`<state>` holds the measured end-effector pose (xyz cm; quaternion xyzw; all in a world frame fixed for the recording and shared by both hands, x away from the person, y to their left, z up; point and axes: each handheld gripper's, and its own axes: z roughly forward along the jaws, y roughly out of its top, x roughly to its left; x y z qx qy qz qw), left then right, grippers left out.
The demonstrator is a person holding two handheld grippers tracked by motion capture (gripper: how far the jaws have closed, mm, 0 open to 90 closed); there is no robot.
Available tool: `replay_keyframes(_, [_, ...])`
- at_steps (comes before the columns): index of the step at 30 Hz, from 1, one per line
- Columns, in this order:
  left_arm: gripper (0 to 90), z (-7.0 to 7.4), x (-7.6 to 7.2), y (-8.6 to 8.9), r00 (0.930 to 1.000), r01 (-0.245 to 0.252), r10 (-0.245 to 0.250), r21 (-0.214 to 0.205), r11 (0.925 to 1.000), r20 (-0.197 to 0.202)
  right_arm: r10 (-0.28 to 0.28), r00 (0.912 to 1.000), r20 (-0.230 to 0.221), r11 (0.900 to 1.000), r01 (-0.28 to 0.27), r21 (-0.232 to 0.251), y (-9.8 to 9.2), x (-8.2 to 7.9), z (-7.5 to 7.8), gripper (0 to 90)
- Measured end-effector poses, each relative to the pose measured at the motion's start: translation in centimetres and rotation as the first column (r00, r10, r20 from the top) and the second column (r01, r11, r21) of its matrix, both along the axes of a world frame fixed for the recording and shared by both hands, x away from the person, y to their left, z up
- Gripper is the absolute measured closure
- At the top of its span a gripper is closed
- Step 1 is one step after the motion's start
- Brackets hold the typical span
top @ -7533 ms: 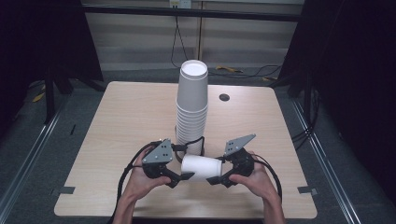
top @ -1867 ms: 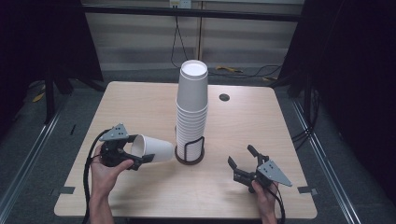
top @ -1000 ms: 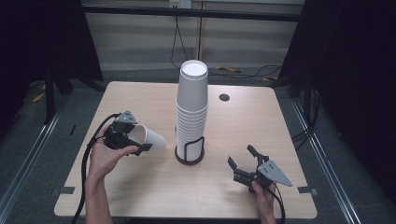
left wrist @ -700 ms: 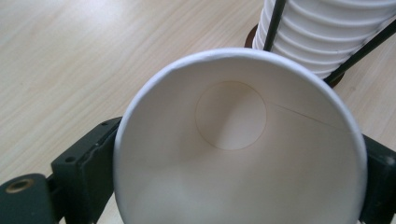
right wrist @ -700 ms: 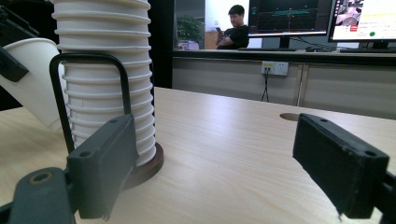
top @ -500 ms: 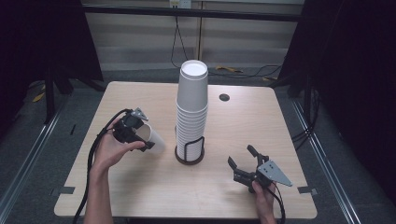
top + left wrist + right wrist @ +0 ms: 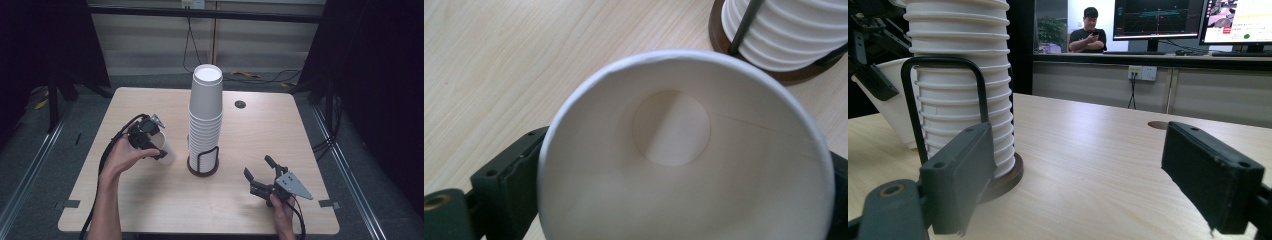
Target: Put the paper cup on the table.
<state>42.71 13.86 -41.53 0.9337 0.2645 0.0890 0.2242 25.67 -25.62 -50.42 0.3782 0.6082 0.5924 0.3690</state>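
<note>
A white paper cup [image 7: 166,150] rests base-down on the wooden table [image 7: 280,130], left of a tall stack of white cups [image 7: 205,120] in a dark wire holder [image 7: 202,167]. My left gripper [image 7: 156,149] is shut on this cup near its rim. Its jaws have just been opening, and the cup is still between them. The left gripper view looks into the cup's mouth [image 7: 684,165], with a black finger [image 7: 509,175] against its side. My right gripper [image 7: 257,166] lies open near the front right, aimed at the stack [image 7: 963,75], nothing between its jaws.
A round cable hole [image 7: 240,104] sits in the table behind the stack. Black cables trail from both grippers. In the right gripper view a person [image 7: 1088,32] sits far behind the table near monitors. Dark floor lies beyond all table edges.
My left hand has carried the cup farther back and toward the stack, tipping it from lying sideways to mouth-up on the table. The right gripper has stayed put.
</note>
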Motion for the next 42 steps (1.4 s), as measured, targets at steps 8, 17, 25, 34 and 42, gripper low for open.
replay_keyframes(8, [5.5,-1.0,0.5,-0.8,1.0,0.002,-0.002,-0.033,0.9995,0.001,0.0,1.0,0.0,1.0,0.0,0.0,0.0,0.0,0.0,13.6])
replay_keyframes(17, [8.0,-2.3,0.8,-1.2,1.0,0.001,-0.001,-0.07,0.9976,-0.005,-0.001,1.0,0.0,1.0,0.001,0.0,0.0,0.0,0.0,13.5])
replay_keyframes(25, [6.7,-2.9,0.6,-0.8,0.9999,-0.004,0.005,-0.123,0.9924,0.014,0.0,1.0,0.0,1.0,0.0,0.0,0.0,0.0,0.0,13.5])
replay_keyframes(34, [15.3,-4.2,0.1,0.2,0.9997,-0.017,0.02,-0.171,0.9851,0.016,-0.006,1.0,-0.004,1.0,0.006,0.001,0.0,0.0,0.0,13.5])
replay_keyframes(42, [15.5,-5.5,-0.5,0.9,0.9994,-0.031,0.034,-0.224,0.974,0.009,-0.005,1.0,-0.003,1.0,0.005,0.0,0.0,0.0,0.0,13.5])
